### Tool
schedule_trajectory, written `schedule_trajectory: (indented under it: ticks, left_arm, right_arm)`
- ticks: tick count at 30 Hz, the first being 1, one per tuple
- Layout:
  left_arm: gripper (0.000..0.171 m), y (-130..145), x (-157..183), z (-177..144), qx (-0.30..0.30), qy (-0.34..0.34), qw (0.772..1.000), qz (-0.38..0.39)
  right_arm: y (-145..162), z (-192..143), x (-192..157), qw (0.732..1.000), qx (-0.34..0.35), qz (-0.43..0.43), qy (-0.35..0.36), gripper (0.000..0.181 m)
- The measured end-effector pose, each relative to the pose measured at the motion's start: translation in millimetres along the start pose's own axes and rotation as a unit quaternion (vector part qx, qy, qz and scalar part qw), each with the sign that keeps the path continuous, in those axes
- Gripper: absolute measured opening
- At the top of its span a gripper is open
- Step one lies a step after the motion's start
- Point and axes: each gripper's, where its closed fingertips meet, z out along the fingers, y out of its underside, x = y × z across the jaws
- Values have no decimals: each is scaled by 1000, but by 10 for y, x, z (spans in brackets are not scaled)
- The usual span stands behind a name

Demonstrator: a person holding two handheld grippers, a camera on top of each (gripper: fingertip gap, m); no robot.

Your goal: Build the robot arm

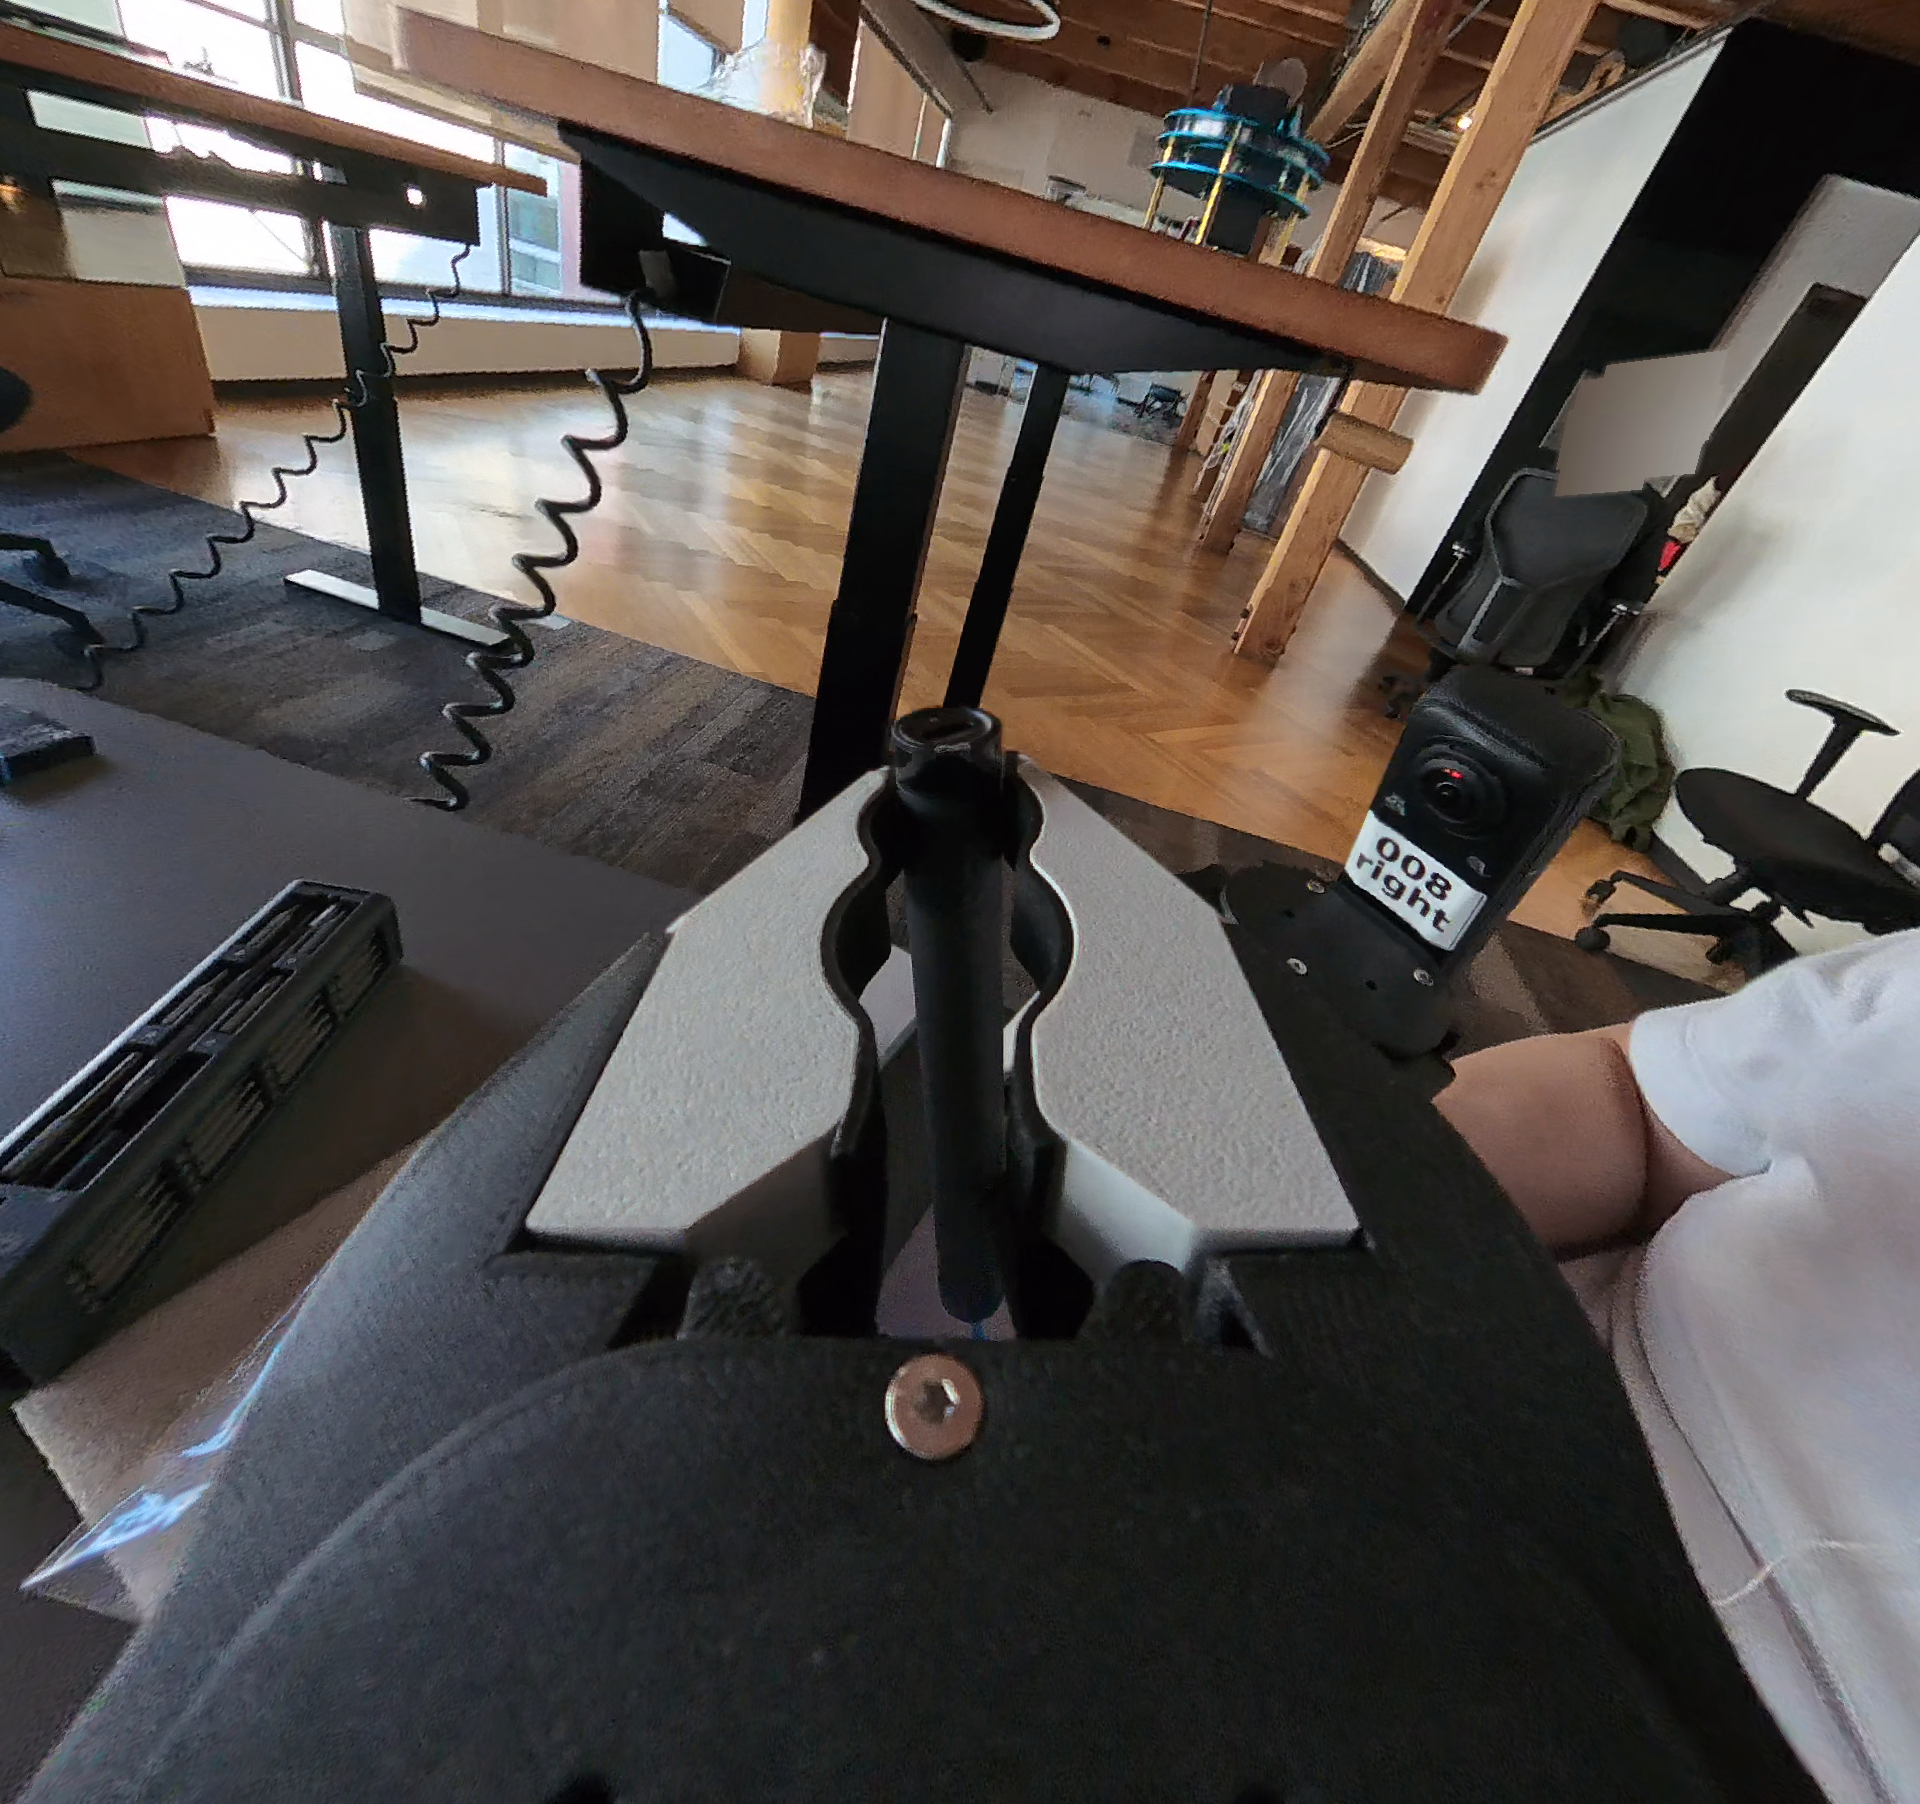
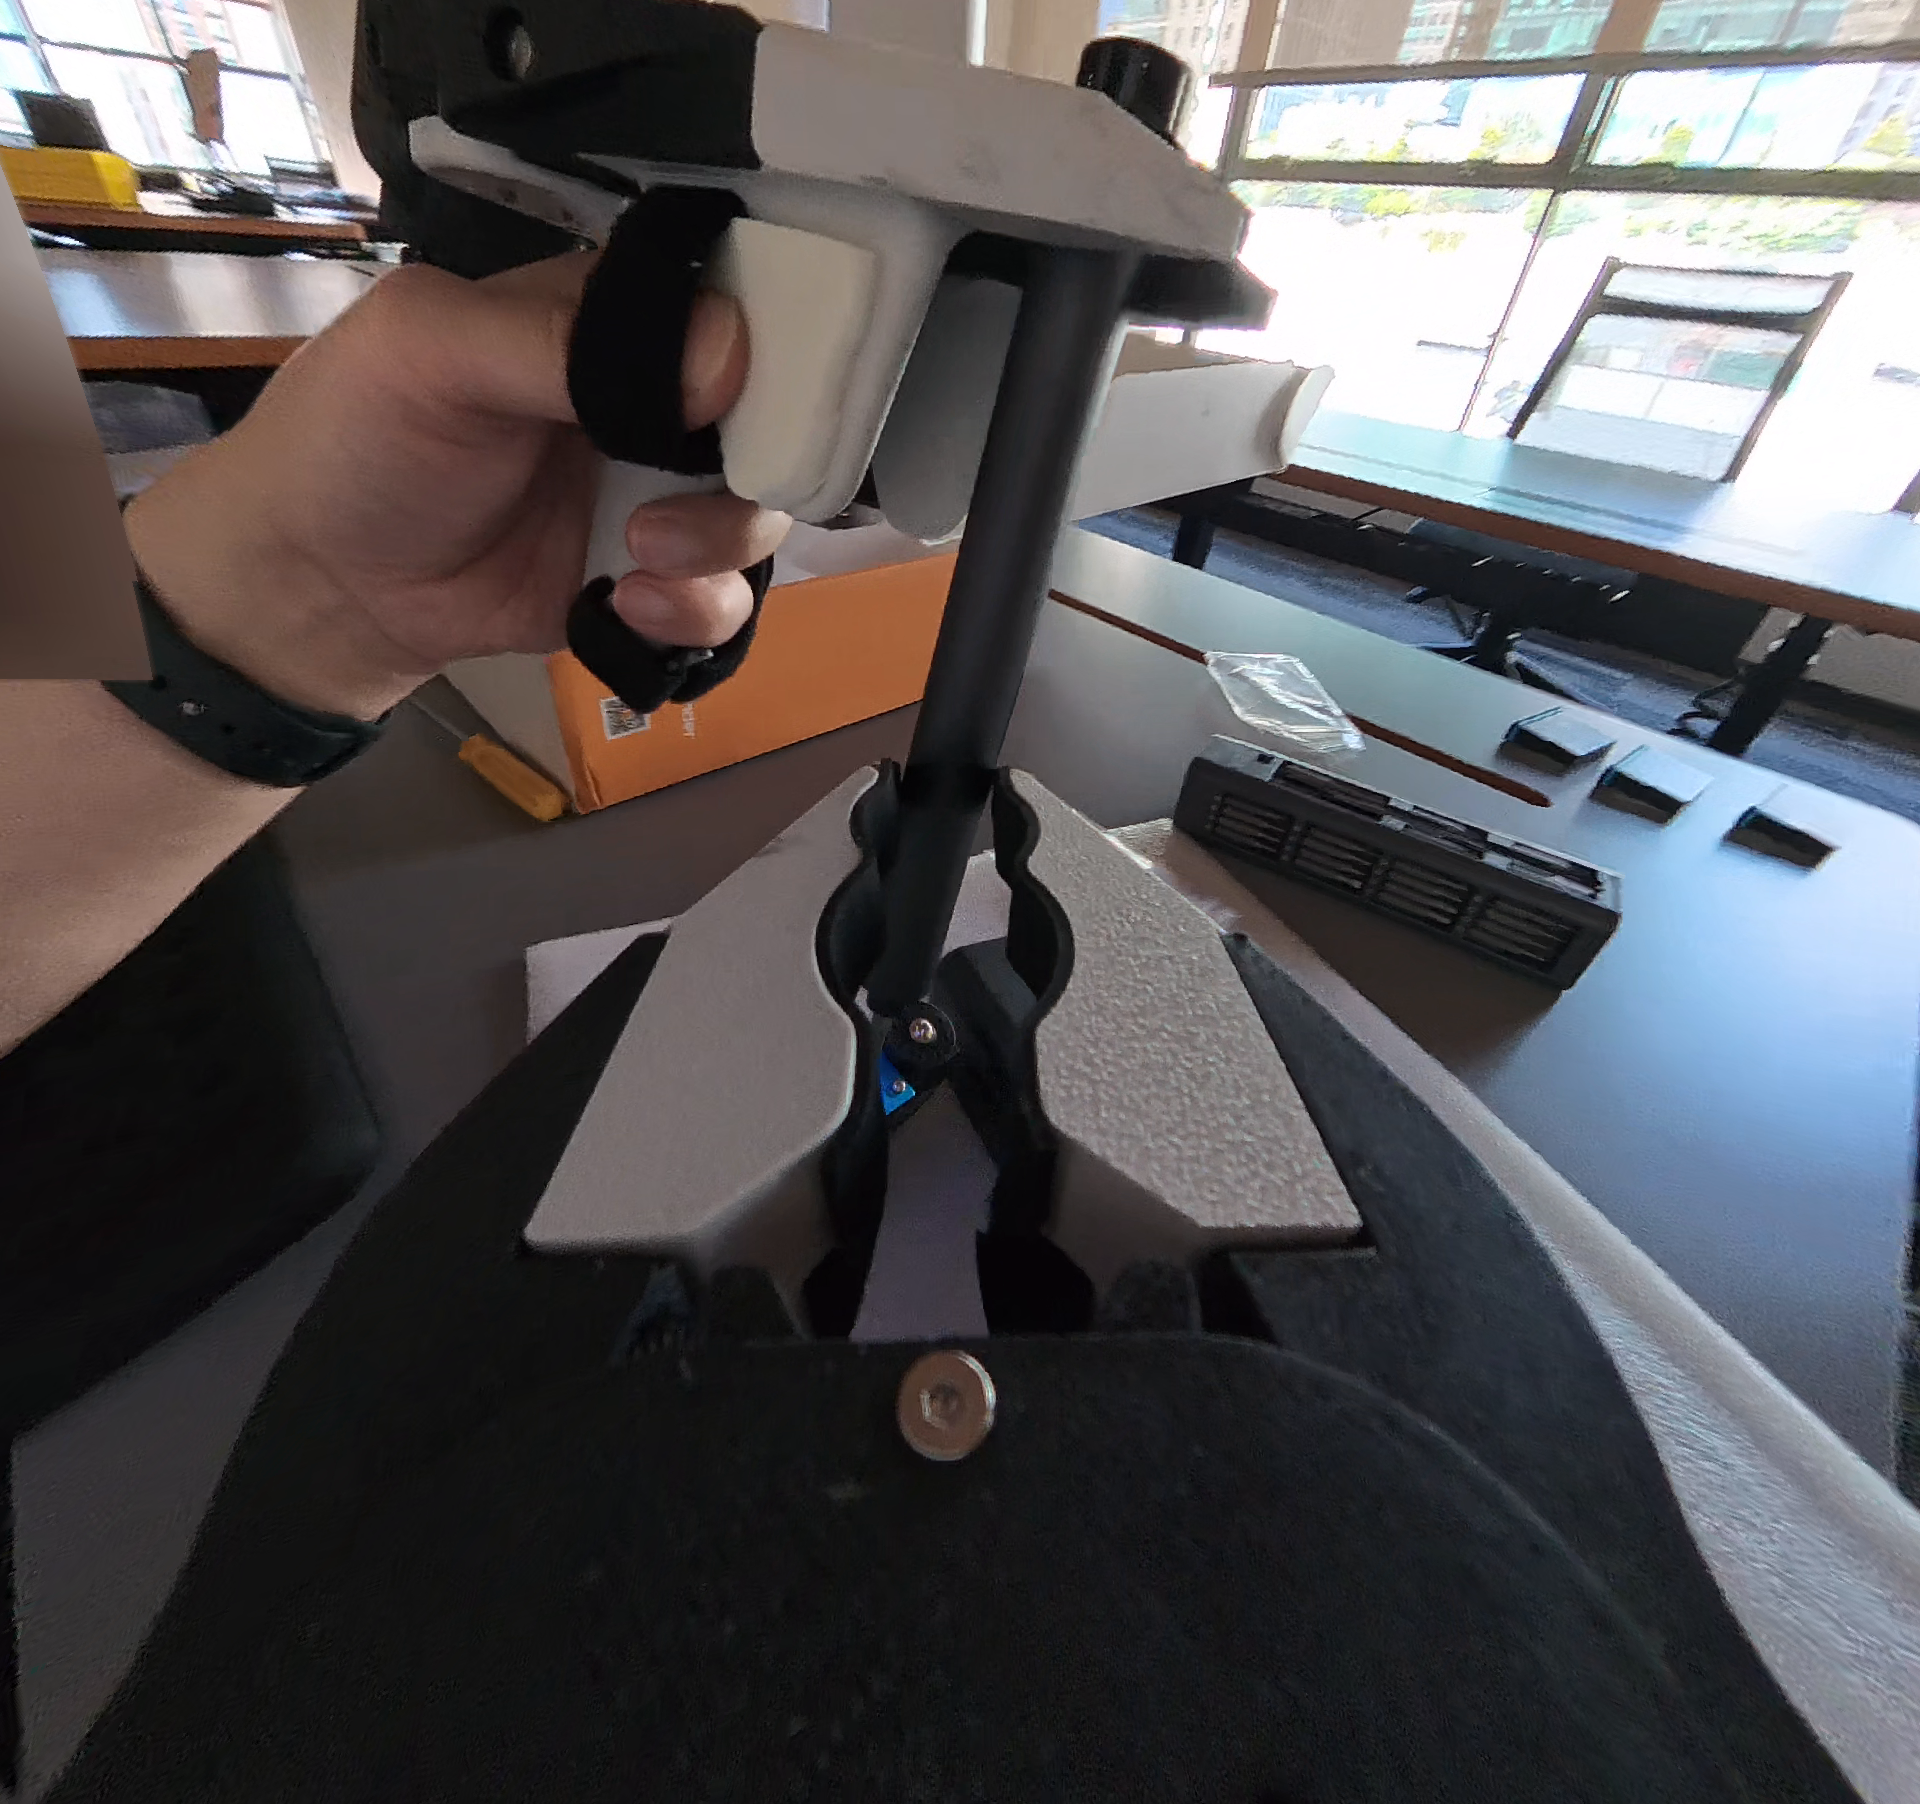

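Observation:
My left gripper (image 1: 951, 798) is shut on a black rod (image 1: 951, 1027) that stands between its grey fingers, top end just past the fingertips. In the right wrist view a hand holds the left gripper (image 2: 1081, 248) above mine, and the same rod (image 2: 997, 528) runs down from it into my right gripper (image 2: 935, 798). The right fingers close on the rod's lower part. A small black joint with a screw and a blue piece (image 2: 904, 1079) sits at the rod's bottom end, between the right jaws. The right gripper's camera body (image 1: 1455, 798) shows in the left wrist view.
A black slatted bit case (image 2: 1392, 871) lies on the dark table (image 2: 1662, 1079), also in the left wrist view (image 1: 187, 1058). An orange box (image 2: 790, 674), a yellow-handled tool (image 2: 514, 778), a clear plastic bag (image 2: 1283, 700) and small black pieces (image 2: 1652, 783) lie farther back.

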Motion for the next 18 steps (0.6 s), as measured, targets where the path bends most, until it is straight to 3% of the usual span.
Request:
schedule_trajectory:
  ticks: [5, 13, 15, 18]
  left_arm:
    - [17, 22, 48, -47, 3, 10, 1000, 11]
    - [17, 81, 86, -17, -16, 0, 999, 43]
    - [17, 118, 54, -23, -21, -1, 999, 35]
    - [17, 119, 27, -46, -18, -4, 999, 31]
  right_arm:
    - [23, -19, 53, 998, -15, -51, 34, 17]
    - [-13, -143, 158, 1000, -1, -6, 22, 19]
    - [24, -281, 206, 999, -12, 37, 23, 19]
    - [207, -437, 107, 985, -60, 160, -16, 41]
